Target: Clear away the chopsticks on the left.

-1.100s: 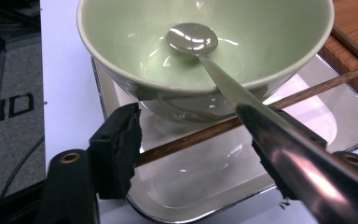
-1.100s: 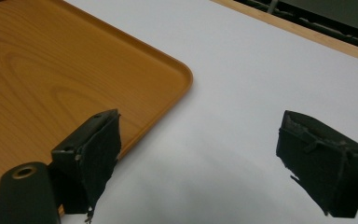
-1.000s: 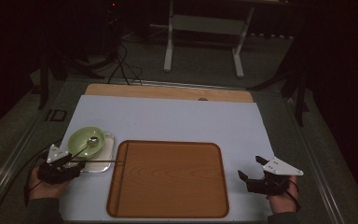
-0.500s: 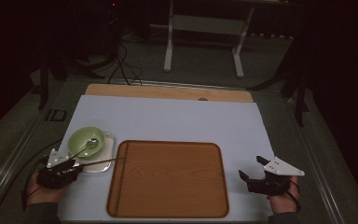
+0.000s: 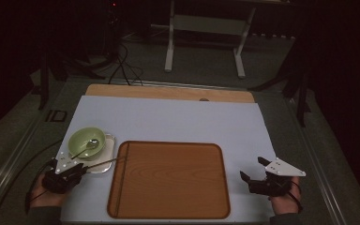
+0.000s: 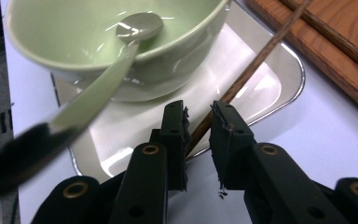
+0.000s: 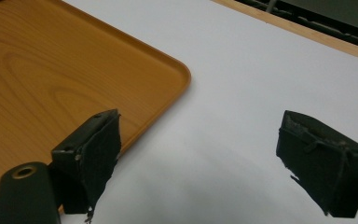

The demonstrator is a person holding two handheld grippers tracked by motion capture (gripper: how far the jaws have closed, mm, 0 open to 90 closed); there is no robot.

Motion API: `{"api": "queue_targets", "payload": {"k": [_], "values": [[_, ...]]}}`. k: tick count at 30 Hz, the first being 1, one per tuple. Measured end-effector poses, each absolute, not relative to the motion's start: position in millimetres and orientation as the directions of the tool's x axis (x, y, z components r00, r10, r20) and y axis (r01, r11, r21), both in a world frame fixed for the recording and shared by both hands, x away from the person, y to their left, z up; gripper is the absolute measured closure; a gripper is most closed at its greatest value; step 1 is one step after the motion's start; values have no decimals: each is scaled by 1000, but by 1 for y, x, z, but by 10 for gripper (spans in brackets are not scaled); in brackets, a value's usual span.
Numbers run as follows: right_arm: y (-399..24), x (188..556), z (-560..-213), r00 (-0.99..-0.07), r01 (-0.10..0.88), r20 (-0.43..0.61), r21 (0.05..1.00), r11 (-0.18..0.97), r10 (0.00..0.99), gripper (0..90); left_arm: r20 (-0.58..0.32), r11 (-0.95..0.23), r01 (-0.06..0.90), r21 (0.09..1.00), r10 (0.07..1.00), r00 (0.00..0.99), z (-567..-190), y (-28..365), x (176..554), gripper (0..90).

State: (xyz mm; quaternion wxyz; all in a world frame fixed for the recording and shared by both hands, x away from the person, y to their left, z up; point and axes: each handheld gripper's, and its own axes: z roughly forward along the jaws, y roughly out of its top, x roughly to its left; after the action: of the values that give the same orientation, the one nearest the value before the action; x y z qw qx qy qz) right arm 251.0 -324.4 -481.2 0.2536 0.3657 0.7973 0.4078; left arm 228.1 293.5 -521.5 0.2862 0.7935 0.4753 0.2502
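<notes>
One chopstick [image 6: 242,79] between closing left tool [image 6: 198,122] jaws.

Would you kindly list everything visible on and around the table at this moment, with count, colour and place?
bowl: one, pale green, on the metal tray at the table's left.
spoon: one, pale green, bowl end inside the bowl, handle over its rim.
metal tray: one, silver, left of the wooden tray.
chopsticks: brown, count unclear, lying from the metal tray across the wooden tray's edge.
wooden tray: one, brown, centre of the mat.
mat: one, white, covering the table.
left gripper: one, black, jaws just been closing, chopstick between them, not yet clearly pinched.
right gripper: one, black, jaws wide apart above the mat, right of the wooden tray.
</notes>
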Motion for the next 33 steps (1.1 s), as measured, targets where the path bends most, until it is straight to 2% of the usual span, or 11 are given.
{"api": "queue_targets", "payload": {"k": [10,20,26,33], "values": [[-324,251,-482,-606,380,-105,833,403,788,137,194,-464,592,659,865,463,-522,274,236,776],[-324,252,-482,-608,382,-103,831,404,787,137,294,-564,587,581,818,495,-521,249,245,774],[-324,252,-482,-609,384,-102,830,405,787,137,324,-583,606,541,810,489,-521,243,249,767],[-324,252,-482,-608,386,-100,830,403,788,137,318,-597,612,518,799,510,-521,231,260,761]]}}
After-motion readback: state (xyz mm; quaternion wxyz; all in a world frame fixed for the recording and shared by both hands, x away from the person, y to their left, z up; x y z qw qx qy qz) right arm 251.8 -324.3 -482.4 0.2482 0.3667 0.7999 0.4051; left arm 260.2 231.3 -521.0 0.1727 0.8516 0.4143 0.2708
